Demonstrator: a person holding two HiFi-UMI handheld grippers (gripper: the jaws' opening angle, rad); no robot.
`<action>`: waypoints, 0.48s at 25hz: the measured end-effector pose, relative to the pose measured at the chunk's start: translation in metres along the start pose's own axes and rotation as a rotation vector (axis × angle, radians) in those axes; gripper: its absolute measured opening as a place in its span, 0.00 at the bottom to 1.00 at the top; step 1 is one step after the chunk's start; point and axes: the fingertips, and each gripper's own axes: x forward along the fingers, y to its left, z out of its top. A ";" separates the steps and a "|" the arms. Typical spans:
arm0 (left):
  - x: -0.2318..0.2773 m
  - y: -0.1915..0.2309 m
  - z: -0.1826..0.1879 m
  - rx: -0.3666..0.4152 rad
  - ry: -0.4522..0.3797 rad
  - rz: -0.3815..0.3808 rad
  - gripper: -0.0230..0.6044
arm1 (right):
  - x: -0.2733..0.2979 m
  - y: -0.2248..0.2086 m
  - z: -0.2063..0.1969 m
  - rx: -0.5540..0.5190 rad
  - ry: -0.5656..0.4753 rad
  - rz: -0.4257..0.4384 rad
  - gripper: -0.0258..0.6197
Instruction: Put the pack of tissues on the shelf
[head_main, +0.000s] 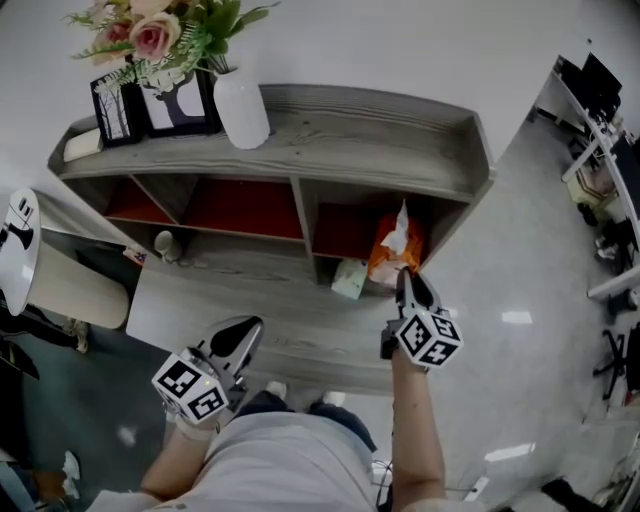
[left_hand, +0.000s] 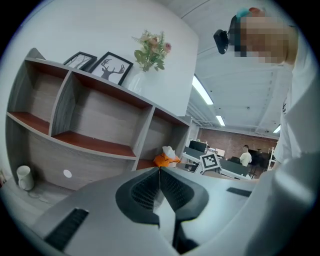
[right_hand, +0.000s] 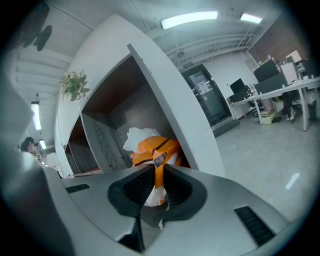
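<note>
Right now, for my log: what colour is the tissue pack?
The pack of tissues is orange; the right gripper view shows it best.

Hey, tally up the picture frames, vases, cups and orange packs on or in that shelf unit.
Picture frames: 2
Vase: 1
Cup: 1
Orange pack: 1
Total: 5

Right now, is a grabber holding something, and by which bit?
The right gripper pinches the orange pack of tissues by a thin fold of wrapper at its near end. The left gripper is shut on nothing.
</note>
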 end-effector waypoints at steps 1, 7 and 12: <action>0.000 0.000 0.000 -0.001 0.000 0.003 0.06 | 0.002 -0.002 0.000 0.004 -0.001 -0.001 0.11; 0.005 0.000 0.001 0.004 0.005 0.001 0.06 | 0.012 -0.010 0.000 0.010 -0.007 -0.009 0.11; 0.010 0.002 0.002 0.008 0.010 -0.019 0.06 | 0.012 -0.009 0.004 0.016 -0.023 -0.012 0.11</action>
